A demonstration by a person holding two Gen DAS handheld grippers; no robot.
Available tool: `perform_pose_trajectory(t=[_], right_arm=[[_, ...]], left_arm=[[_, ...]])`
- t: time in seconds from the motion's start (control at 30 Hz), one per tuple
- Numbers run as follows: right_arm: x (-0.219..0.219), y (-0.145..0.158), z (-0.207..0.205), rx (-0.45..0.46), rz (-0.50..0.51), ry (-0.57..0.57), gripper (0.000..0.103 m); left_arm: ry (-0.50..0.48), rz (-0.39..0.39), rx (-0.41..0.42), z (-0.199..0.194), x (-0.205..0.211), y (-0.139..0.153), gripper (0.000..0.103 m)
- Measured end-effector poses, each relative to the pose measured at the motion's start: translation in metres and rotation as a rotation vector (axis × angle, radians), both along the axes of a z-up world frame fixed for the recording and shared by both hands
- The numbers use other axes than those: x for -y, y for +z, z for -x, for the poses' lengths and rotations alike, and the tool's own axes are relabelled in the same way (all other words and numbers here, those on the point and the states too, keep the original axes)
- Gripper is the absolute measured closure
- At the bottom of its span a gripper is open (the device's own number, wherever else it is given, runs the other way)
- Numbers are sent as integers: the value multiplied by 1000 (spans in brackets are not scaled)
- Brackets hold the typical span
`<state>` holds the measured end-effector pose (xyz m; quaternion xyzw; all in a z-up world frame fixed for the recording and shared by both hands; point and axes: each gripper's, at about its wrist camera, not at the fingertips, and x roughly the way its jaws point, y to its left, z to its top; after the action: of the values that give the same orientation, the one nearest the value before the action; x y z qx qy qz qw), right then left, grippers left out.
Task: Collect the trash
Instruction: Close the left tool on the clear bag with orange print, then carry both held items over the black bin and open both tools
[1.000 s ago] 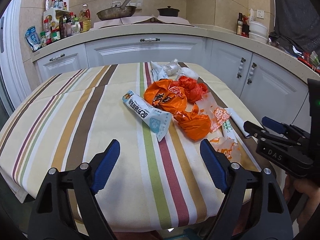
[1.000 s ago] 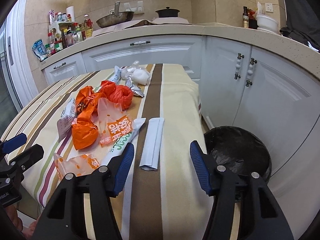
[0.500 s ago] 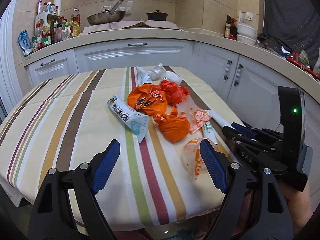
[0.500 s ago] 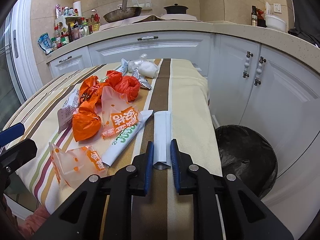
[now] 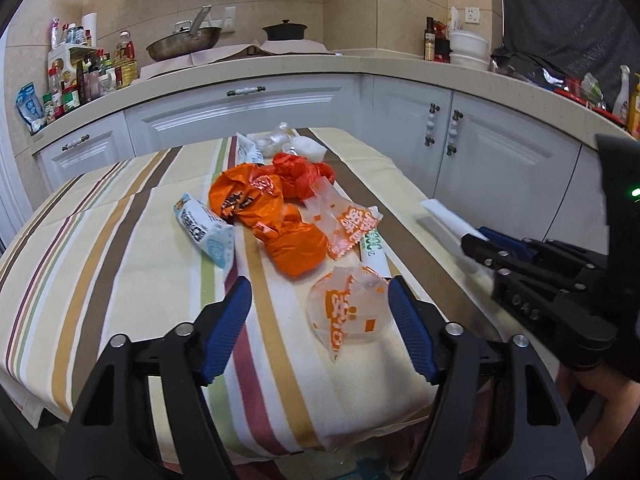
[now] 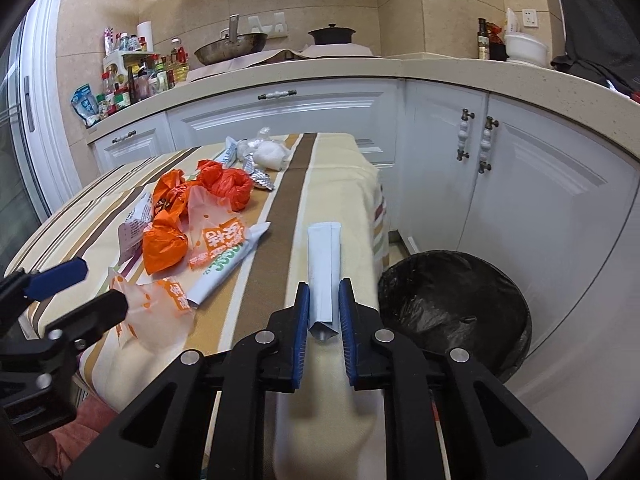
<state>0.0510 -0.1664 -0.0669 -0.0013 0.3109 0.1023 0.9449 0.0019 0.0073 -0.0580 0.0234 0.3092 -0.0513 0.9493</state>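
Trash lies in a heap on the striped tablecloth (image 5: 120, 240): crumpled orange bags (image 5: 296, 244), a red bag (image 5: 300, 176), a blue-white packet (image 5: 204, 228) and a green-lettered white wrapper (image 6: 228, 264). A clear bag with orange print (image 5: 348, 312) lies between the fingers of my left gripper (image 5: 319, 282), close to the right pad; the jaws are closing and the pads do not press it. My right gripper (image 6: 324, 320) is shut on the near end of a long white wrapper (image 6: 324, 256), held above the table's right edge.
A round bin with a black liner (image 6: 452, 308) stands on the floor right of the table, below the white cabinets (image 6: 520, 184). More white and foil scraps (image 6: 268, 156) lie at the table's far end. The counter behind carries bottles, a pan and a pot.
The right gripper shut on the white wrapper and raised it off the cloth. The left gripper moved over to the clear orange-printed bag and its jaws narrowed.
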Motion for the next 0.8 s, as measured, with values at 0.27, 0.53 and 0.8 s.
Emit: perform_pose_trajectory(t=[0.27,0.53,0.8], right_arm=[[13,-1,7,4,-13,-34,87],[17,0,9,8,-11,-45,87],[26,8,10,26,7,-79,87]], left_arm=[[-28,-1,-9,-2,4,-11,69],[5,17,21,7,-12,0,72],[14,47,101,13,-20,29,72]])
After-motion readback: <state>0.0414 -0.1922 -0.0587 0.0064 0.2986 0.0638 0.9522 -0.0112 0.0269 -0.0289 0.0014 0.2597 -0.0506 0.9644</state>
